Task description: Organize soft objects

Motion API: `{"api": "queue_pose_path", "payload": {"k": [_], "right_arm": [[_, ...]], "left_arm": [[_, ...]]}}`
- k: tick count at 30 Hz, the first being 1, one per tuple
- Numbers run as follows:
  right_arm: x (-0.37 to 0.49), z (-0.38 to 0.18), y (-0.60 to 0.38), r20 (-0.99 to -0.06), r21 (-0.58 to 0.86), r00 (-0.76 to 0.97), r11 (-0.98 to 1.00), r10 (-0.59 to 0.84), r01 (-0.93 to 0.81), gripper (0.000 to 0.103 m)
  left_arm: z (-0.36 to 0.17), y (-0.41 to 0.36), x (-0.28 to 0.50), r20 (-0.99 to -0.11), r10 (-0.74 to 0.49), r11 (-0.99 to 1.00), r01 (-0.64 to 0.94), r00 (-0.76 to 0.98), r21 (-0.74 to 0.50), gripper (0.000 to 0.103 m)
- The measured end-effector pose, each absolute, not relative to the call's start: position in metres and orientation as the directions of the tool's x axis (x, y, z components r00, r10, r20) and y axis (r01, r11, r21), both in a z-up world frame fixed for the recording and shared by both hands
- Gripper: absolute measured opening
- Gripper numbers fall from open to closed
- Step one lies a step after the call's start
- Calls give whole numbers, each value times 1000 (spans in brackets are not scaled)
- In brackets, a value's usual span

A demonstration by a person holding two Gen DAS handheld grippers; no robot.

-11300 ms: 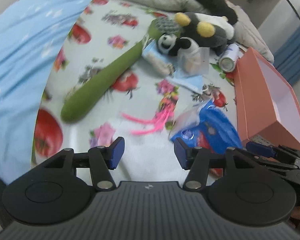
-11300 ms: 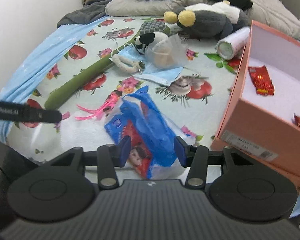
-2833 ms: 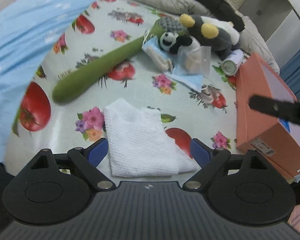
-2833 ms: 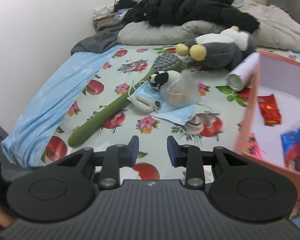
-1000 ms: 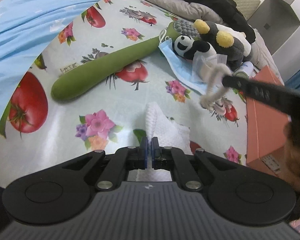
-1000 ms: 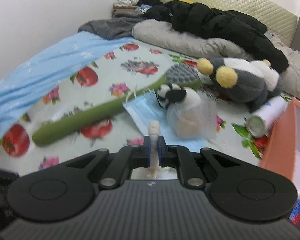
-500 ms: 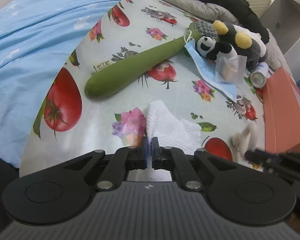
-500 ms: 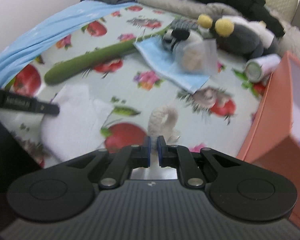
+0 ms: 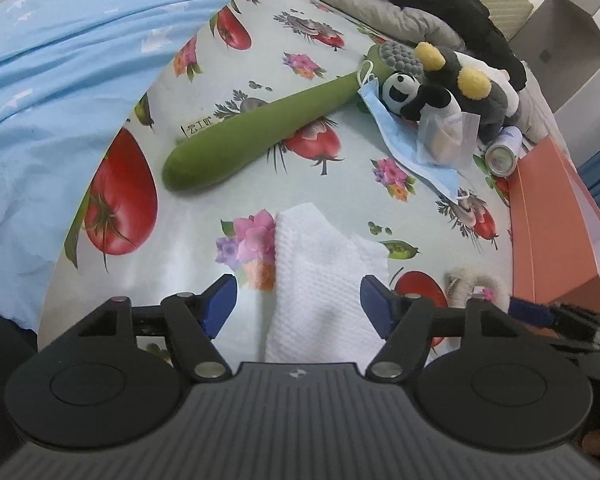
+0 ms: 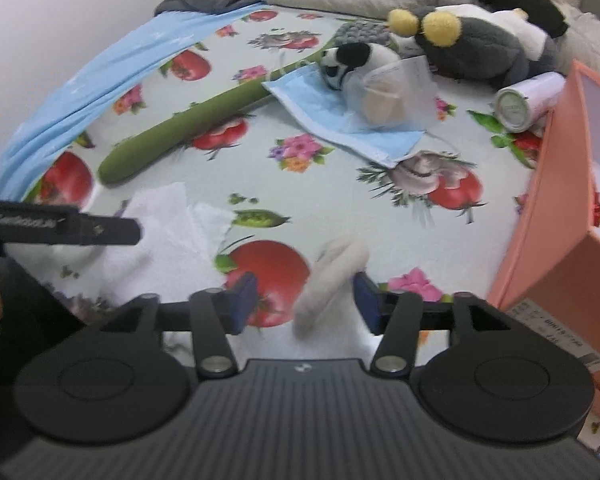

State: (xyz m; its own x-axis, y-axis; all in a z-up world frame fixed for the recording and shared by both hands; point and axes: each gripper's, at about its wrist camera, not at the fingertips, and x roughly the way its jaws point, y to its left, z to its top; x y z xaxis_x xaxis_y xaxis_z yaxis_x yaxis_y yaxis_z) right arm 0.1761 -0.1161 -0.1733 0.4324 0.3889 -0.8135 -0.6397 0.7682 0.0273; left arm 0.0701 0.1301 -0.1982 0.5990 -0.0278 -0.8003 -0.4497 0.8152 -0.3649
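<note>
Both grippers, left [image 9: 298,308] and right [image 10: 305,300], just opened; towel [image 9: 320,280], blurred rope loop [image 10: 332,276] loose between.

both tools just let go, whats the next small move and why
Probably lift the right tool clear of the rope loop. Both tools' jaws have just been opening; the loop lies loose between the right one's, the white cloth between the left tool's, neither pressed.

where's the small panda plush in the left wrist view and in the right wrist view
Left wrist view: the panda plush sits upper right, on the blue face mask.
Right wrist view: it is upper centre, on the same mask.
Shared landmark: the long green plush ending beside it.
</note>
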Motion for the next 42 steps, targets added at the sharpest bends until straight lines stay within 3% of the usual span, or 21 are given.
{"api": "queue_pose_path", "payload": {"k": [8, 15, 16, 21, 31, 36, 39, 42], "right_arm": [[174, -172, -115, -786, -47, 494, 761, 371, -647, 65], [186, -205, -111, -808, -134, 522, 779, 272, -612, 64], [186, -206, -113, -804, -125, 525, 782, 281, -610, 62], [189, -205, -116, -807, -79, 498, 779, 316, -623, 22], [186, -198, -136, -818, -57, 493, 811, 297, -583, 19], [185, -202, -144, -823, -53, 489, 819, 288, -571, 19], [183, -202, -146, -821, -50, 492, 821, 291, -569, 19], [182, -201, -147, -818, -46, 494, 824, 293, -564, 18]], "left_arm": [[-198, 116, 69, -804, -31, 843, -417, 594, -341, 74], [-200, 103, 74, -813, -30, 874, -379, 581, -303, 84], [-200, 102, 75, -815, -28, 880, -373, 579, -295, 84], [-201, 90, 82, -822, -19, 909, -332, 569, -251, 85], [-213, 45, 95, -839, 78, 984, -175, 539, -21, 85], [-217, 32, 96, -840, 84, 990, -143, 536, 7, 77], [-216, 30, 97, -842, 71, 991, -136, 535, -3, 65], [-214, 25, 99, -843, 65, 991, -133, 534, -8, 46]]}}
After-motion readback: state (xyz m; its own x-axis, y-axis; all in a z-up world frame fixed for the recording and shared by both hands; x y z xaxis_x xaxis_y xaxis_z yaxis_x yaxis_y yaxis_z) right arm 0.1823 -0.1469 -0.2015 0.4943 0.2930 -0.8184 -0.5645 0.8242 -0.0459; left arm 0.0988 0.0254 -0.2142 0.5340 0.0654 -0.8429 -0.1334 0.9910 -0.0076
